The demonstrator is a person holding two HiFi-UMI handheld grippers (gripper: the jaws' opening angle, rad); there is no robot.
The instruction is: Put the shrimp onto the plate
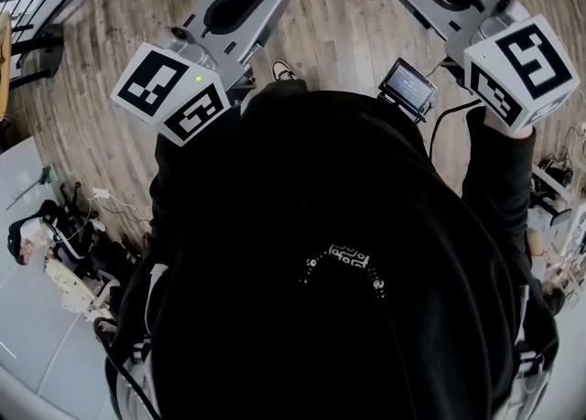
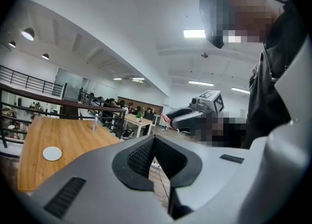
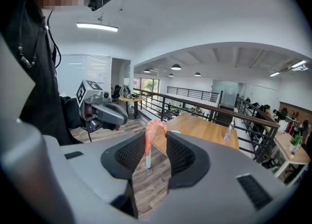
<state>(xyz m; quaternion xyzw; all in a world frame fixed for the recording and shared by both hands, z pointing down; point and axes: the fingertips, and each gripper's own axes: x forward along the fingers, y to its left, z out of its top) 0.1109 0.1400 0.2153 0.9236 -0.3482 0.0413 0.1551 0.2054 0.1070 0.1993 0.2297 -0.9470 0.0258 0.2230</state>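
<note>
While both grippers sit raised in front of the person's black top (image 1: 339, 253), I log the right gripper (image 3: 157, 146) closed on the shrimp (image 3: 155, 132). It's pink and arched, bridging the two black pads near their tips. A pale tail end hangs down by the left pad. Jaw gap is narrow, about one shrimp wide.

Left gripper (image 2: 154, 142): pads meet at the tips, and nothing is between them. Only a dark slit shows lower down, with floor planks behind it.

Plate (image 2: 52, 153): small, white and round, lying flat on the wooden table (image 2: 78, 137) near its close edge. It's bare, as far as I can see. A clear bottle (image 2: 95, 124) stands farther back on the same top.

The shrimp is not over the plate. In the right gripper view, wood floor (image 3: 148, 181) shows under the jaws and the table lies beyond them, past a dark railing (image 3: 195, 105). Each gripper shows in the other's view, with a marker cube (image 1: 172, 91) on its back.

In the head view both grippers point away from the body, the left at picture left. A small screen unit (image 1: 408, 87) sits between them, nearer the right one.
</note>
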